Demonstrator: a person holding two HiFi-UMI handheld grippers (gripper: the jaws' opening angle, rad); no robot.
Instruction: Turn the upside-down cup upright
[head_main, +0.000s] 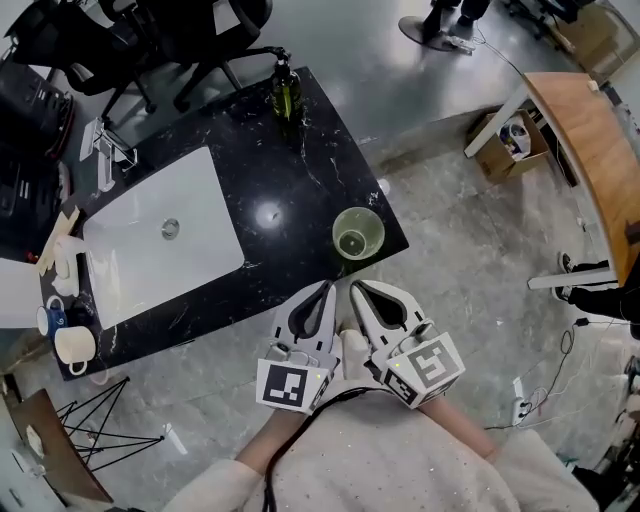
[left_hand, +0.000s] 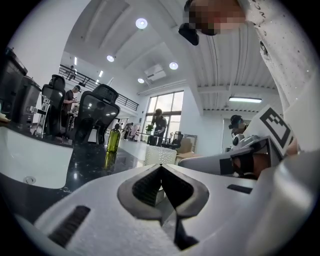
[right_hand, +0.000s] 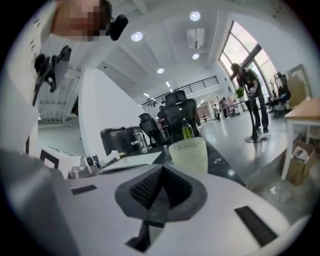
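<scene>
A pale green textured glass cup (head_main: 358, 233) stands upright, mouth up, near the front right corner of the black marble counter (head_main: 290, 180). It also shows just beyond the jaws in the right gripper view, cup (right_hand: 189, 152), and more faintly in the left gripper view, cup (left_hand: 161, 155). Both grippers sit side by side close to the person's body, short of the counter edge. My left gripper (head_main: 326, 287) (left_hand: 160, 166) is shut and holds nothing. The right gripper (head_main: 356, 287) (right_hand: 162, 167) is also shut and holds nothing; its tips point toward the cup, apart from it.
A white sink basin (head_main: 160, 235) fills the counter's left half, with a faucet (head_main: 105, 150) behind it. A green bottle (head_main: 284, 90) stands at the far edge. Mugs (head_main: 75, 343) sit at the left end. Office chairs stand behind; a wooden desk (head_main: 590, 150) is at right.
</scene>
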